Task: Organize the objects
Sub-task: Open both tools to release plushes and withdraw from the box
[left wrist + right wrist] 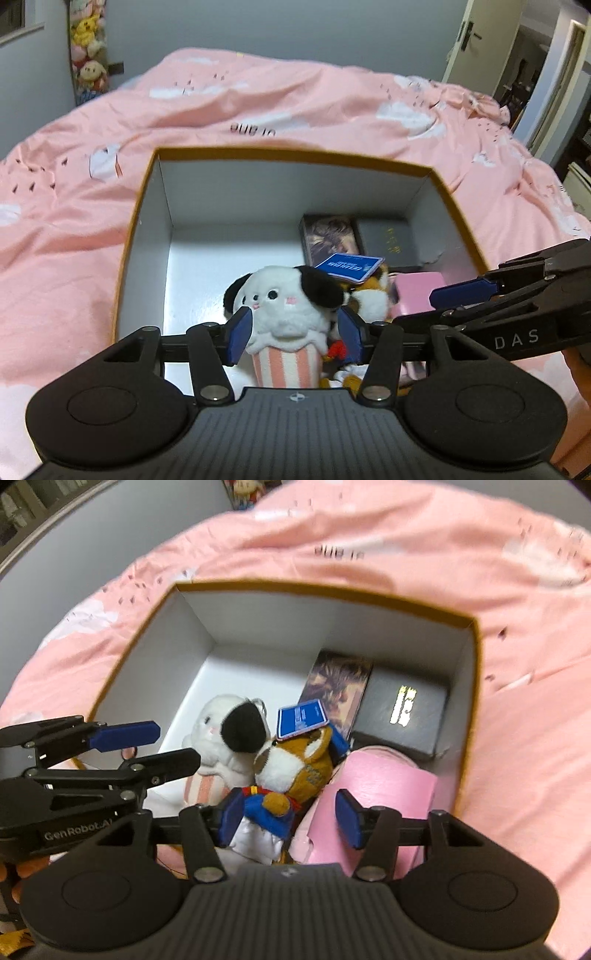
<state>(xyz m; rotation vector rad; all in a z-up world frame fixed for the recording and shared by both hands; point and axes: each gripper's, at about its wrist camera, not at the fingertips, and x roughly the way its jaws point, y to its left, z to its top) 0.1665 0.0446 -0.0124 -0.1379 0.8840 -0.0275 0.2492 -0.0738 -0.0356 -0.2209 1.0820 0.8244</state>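
Two grippers hang over an open orange-rimmed cardboard box on a pink bedspread. Nearest, the left gripper has jaws parted around a white-and-black plush dog in a striped cup, pads not pressing. The right gripper stands open above a brown plush in blue clothes beside a pink box. Farther back lie two dark flat boxes.

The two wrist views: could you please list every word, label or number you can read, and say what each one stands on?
"DAS" on the right gripper, on its arm.
"GenRobot.AI" on the left gripper, on its arm, the last letter half hidden.
Dark print on the pink bedcover: upside down, too blurred to read.
Blue tag on the brown plush: white print, too small.
Black box: bright gold marks, unreadable.
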